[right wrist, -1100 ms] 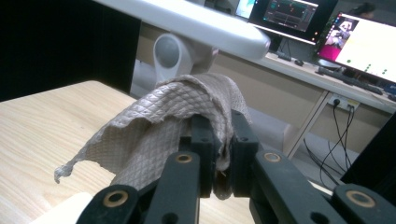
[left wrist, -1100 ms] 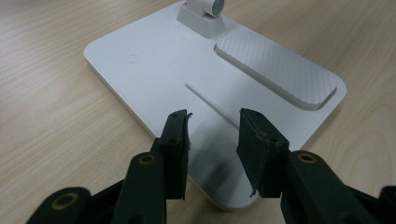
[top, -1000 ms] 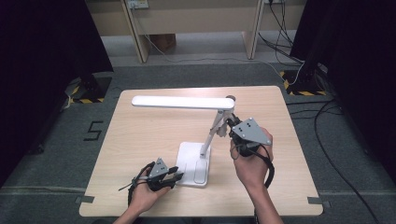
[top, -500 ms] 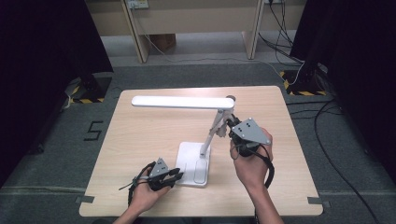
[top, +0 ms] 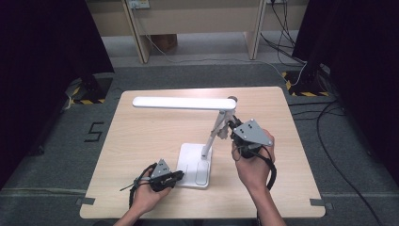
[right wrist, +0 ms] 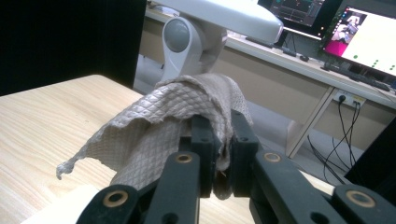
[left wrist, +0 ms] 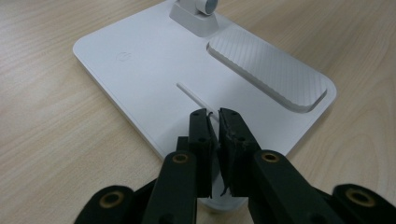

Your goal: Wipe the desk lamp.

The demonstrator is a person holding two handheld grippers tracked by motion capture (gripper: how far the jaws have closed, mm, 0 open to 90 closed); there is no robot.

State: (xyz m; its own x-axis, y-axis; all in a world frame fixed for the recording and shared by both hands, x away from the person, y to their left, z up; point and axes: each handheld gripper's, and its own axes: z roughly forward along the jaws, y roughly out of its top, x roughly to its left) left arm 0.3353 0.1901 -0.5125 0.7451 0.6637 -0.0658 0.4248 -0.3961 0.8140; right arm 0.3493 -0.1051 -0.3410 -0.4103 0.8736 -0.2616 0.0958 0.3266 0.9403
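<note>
Grey carpet floor [top: 56,155] w/ a number 5 marked at left of the high view, dark curtains on both sides, a pale wooden bench frame [top: 141,33] along the top. Centre frame: light-wood tabletop [top: 141,141].

Left gripper [top: 175,177] sits lower centre-left of the high view, low over the tabletop, held by the person's left hand [top: 146,195], pointing right at the lamp base [top: 194,165]. In the left gripper view its jaws have just been closing and now stand nearly together, narrow slit only, nothing between them; tips are over the near edge of the base, by the thin groove [left wrist: 196,97]. Whether tips touch the base: can't tell. Ribbed recessed pad [left wrist: 271,70] lies upper right of that view; the stem foot [left wrist: 198,14] is at top centre.

Desk lamp [top: 183,103] stands mid-tabletop: flat white base, tilted stem [top: 211,136] rising to the right, long white head bar running left from the hinge across the upper middle of the frame.

Right gripper [top: 234,126] is right of centre in the high view, raised, just beside the stem's upper part, in the right hand [top: 254,165]. In the right gripper view its jaws are clamped on a grey quilted cloth [right wrist: 159,126], which drapes to lower left and lies against the lamp's hinge joint [right wrist: 180,37]. Monitors [right wrist: 364,37] glow upper right of that view.
</note>
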